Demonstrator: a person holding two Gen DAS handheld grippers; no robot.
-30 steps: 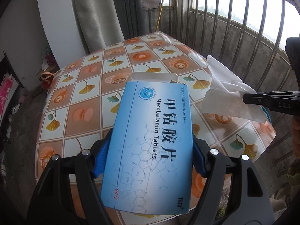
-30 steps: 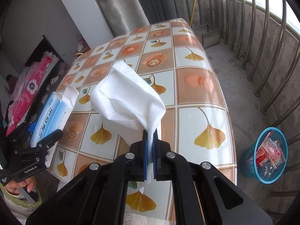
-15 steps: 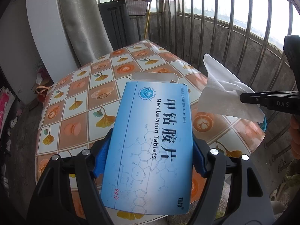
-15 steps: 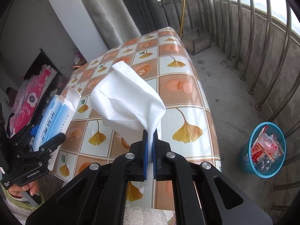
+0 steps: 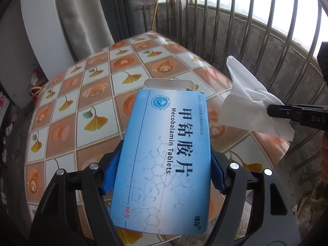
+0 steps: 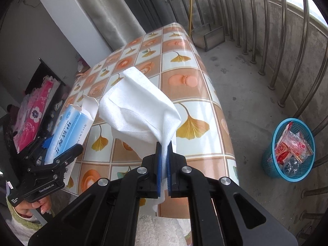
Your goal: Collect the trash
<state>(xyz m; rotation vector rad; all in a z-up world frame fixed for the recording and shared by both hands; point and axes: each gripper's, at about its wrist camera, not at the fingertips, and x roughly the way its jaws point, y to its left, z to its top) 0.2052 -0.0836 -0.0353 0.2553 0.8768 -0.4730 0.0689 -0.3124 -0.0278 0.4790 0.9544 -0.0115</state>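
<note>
Trash: left jaws grip glossy cardboard box (image 5: 164, 160) | right jaws pinch crumpled tissue (image 6: 141, 112)

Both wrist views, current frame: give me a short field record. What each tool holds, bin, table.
left tool: shut on blue tablet box, gripped across its width, top flap open
right tool: shut on white tissue, pinched at one corner
table: tiled leaf-pattern cover, no loose trash visible on it
bin: blue mesh basket on the floor beside the table, near the railing, wrappers already inside
status: both items lifted clear of the table, not yet over the bin
</note>
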